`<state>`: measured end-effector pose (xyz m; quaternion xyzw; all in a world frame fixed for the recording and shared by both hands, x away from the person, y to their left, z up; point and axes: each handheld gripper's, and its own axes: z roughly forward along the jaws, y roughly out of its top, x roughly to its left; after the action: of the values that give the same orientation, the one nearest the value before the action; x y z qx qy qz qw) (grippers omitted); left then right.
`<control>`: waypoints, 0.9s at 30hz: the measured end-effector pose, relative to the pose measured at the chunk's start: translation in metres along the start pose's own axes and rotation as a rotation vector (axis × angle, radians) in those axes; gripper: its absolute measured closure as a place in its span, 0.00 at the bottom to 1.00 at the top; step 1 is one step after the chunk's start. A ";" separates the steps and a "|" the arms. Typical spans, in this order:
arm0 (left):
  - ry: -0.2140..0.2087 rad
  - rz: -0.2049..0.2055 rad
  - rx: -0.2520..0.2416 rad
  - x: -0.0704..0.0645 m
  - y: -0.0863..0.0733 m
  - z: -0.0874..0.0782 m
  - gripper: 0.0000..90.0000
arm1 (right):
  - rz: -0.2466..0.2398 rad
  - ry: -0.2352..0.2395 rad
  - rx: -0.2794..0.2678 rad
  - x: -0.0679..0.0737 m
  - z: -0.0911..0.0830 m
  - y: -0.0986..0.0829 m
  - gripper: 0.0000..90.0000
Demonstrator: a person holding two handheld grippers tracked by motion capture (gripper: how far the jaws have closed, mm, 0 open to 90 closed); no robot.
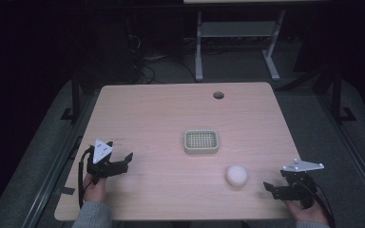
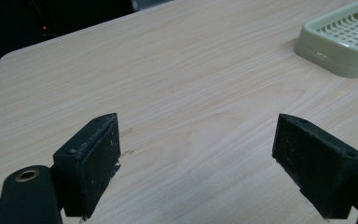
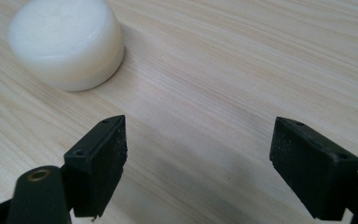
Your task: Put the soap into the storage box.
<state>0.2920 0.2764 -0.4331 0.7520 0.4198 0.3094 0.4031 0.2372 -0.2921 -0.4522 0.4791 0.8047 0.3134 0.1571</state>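
A round white soap bar (image 1: 236,175) lies on the wooden table, right of centre near the front; the right gripper view has it at upper left (image 3: 66,43). A pale green slotted soap dish (image 1: 201,141) sits mid-table and appears at the upper right of the left gripper view (image 2: 342,39). My left gripper (image 1: 126,160) rests at the table's front left, open, nothing between its jaws (image 2: 196,163). My right gripper (image 1: 268,188) is at the front right, open and empty (image 3: 198,168), a short way right of the soap.
The table (image 1: 161,114) has a round cable hole (image 1: 218,95) near its far edge. Beyond it a white desk frame (image 1: 237,33) stands on dark floor with cables. Hands hold both grippers at the front edge.
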 end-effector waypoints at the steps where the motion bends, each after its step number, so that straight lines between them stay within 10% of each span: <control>1: -0.002 0.001 0.001 0.000 0.000 0.000 0.17 | -0.004 0.001 -0.001 0.000 0.000 0.000 0.20; 27: -0.001 -0.007 -0.010 0.003 0.000 -0.003 0.16 | -0.158 0.065 0.101 0.022 -0.010 0.053 0.20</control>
<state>0.2908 0.2802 -0.4315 0.7487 0.4207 0.3099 0.4079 0.2568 -0.2584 -0.4085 0.4109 0.8595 0.2743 0.1310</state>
